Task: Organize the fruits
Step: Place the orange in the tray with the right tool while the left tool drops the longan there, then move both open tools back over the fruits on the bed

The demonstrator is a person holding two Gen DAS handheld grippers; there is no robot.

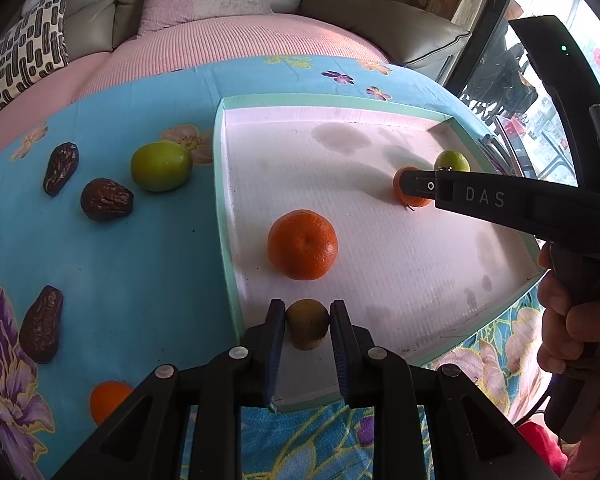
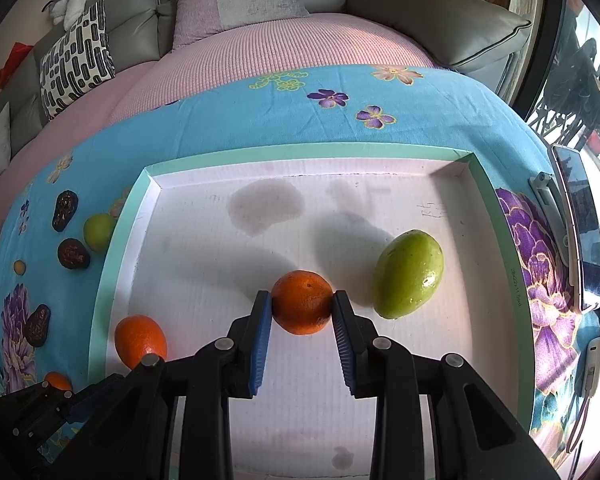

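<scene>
A white tray (image 1: 219, 184) with a green rim (image 2: 300, 149) lies on a blue flowered cloth. My left gripper (image 1: 307, 312) is shut on a small brown-green fruit (image 1: 307, 330) over the tray's near edge. An orange (image 1: 302, 245) rests on the tray floor just beyond it. My right gripper (image 2: 302, 300) is shut on another orange (image 2: 302, 312) low over the tray's middle. A green oval fruit (image 2: 408, 274) lies right beside it. In the left wrist view, the right gripper's finger (image 1: 420, 187) covers part of that orange (image 1: 410, 200).
Left of the tray lie three dark dates (image 1: 61, 168) (image 1: 106, 199) (image 1: 42, 330), a green fruit (image 1: 161, 166) and a small orange (image 1: 108, 400). A phone on a stand (image 2: 580, 232) is right of the tray. A person's hand (image 1: 568, 320) holds the right gripper. A sofa with cushions lies beyond.
</scene>
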